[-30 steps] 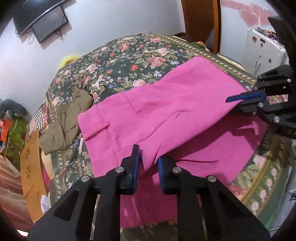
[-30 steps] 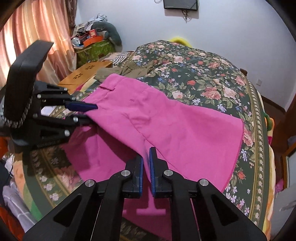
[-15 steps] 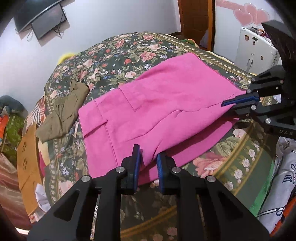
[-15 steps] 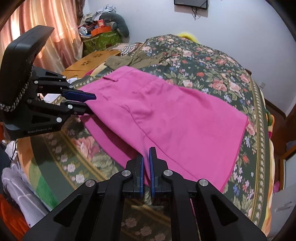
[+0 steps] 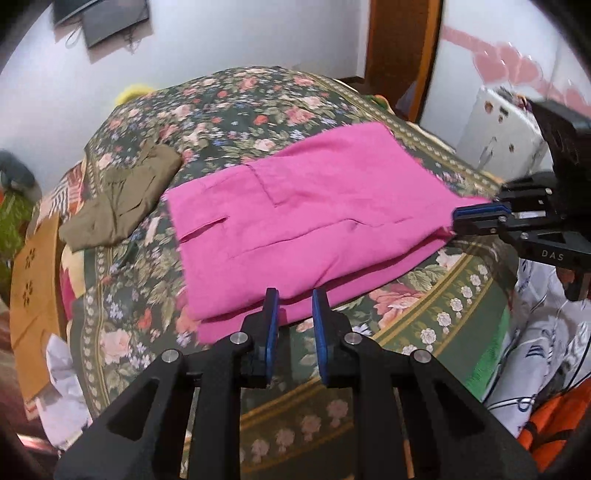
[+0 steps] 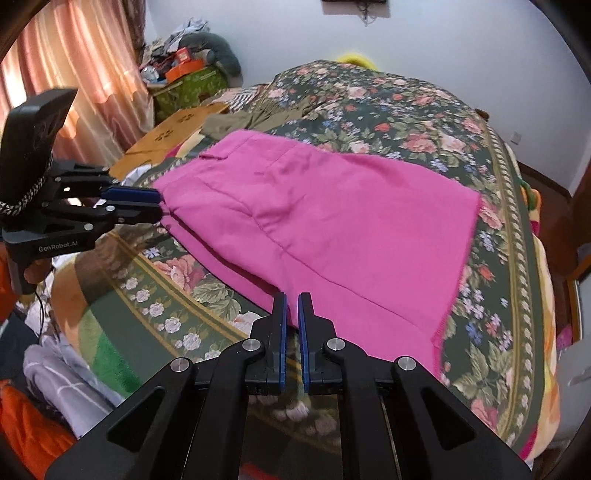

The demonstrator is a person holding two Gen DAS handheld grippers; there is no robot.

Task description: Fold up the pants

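The pink pants (image 5: 306, 206) lie folded in half on the floral bedspread (image 5: 229, 99), upper layer over lower. My left gripper (image 5: 294, 299) is at the near edge of the pants with its jaws apart and nothing between them. In the right wrist view the left gripper (image 6: 157, 206) sits at the pants' left corner. My right gripper (image 6: 290, 306) has its jaws nearly together at the near edge of the pants (image 6: 332, 214), a narrow gap showing and no cloth seen in it. In the left wrist view it (image 5: 458, 218) touches the pants' right corner.
Olive-green clothes (image 5: 125, 192) lie on the bed left of the pants. A wooden board (image 5: 33, 295) and piled clothing (image 6: 62, 369) are beside the bed. A white cabinet (image 5: 498, 133) stands at the right. A wall TV (image 5: 107, 18) hangs behind.
Both grippers carried the pants' upper layer toward the near edge and laid it flat. The left gripper's jaws have widened and let the cloth go. Both grippers have drawn back.
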